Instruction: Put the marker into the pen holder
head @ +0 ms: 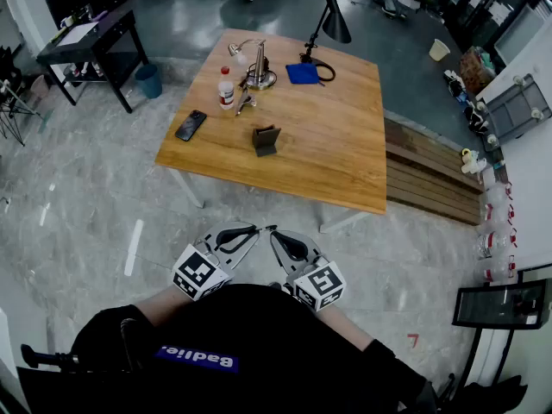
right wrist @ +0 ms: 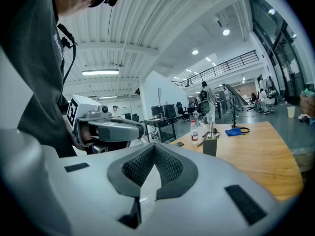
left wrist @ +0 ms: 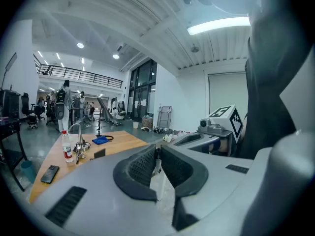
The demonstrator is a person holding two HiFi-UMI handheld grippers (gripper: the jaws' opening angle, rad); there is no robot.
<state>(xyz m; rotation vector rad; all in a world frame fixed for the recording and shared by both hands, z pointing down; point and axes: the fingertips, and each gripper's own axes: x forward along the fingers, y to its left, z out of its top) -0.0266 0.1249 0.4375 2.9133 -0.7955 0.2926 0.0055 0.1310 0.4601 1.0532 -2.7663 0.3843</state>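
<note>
The dark grey pen holder point(head: 266, 140) stands upright near the middle of the wooden table point(head: 345, 145); it also shows in the left gripper view point(left wrist: 99, 154) and the right gripper view point(right wrist: 210, 145). A slim grey object point(head: 246, 103), possibly the marker, lies beside the water bottle point(head: 226, 88). Both grippers hang close to my chest, well short of the table. My left gripper point(head: 250, 229) point(left wrist: 156, 150) is shut and empty. My right gripper point(head: 274, 234) point(right wrist: 154, 146) is shut as well, with nothing between its pads.
On the table are a black phone point(head: 191, 125), a metal desk lamp point(head: 257, 67), a blue cloth point(head: 303, 73) and a black lamp point(head: 332, 20). A wooden bench point(head: 431, 175) runs along the table's right side. A black side table point(head: 95, 41) and a blue bin point(head: 148, 80) stand at the left.
</note>
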